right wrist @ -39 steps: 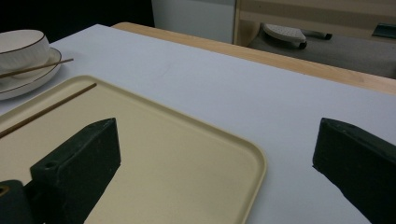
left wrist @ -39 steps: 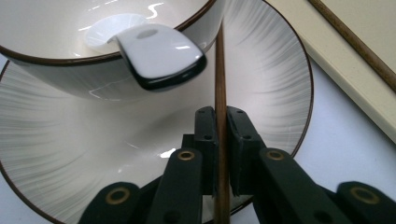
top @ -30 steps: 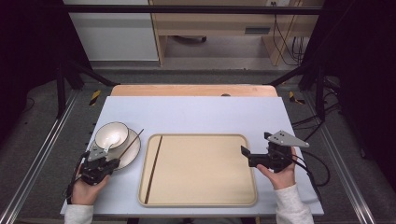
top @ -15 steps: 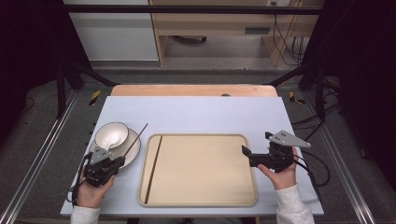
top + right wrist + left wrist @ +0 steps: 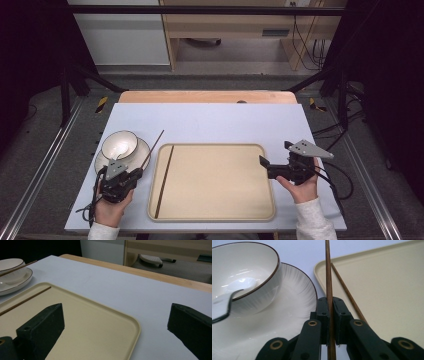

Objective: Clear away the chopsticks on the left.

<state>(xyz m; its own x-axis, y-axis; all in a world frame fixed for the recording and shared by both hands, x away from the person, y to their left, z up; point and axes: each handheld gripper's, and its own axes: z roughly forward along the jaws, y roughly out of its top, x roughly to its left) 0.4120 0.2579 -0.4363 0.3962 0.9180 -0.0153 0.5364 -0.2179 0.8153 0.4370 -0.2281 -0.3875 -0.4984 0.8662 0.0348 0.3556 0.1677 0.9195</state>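
Left of the tray (image 5: pixel 215 182), the left gripper (image 5: pixel 331 315) has its fingers clamped on a brown chopstick (image 5: pixel 328 282), which runs up past the tray's near corner and lies just beside the plate (image 5: pixel 294 290). On that plate stands a white bowl (image 5: pixel 244 270) with a spoon (image 5: pixel 227 297) in it. A second chopstick (image 5: pixel 164 180) lies inside the tray along its left edge. Right of the tray, the right gripper (image 5: pixel 272 168) hovers over the bench (image 5: pixel 225 122), its fingers (image 5: pixel 42 327) wide apart with nothing between them.
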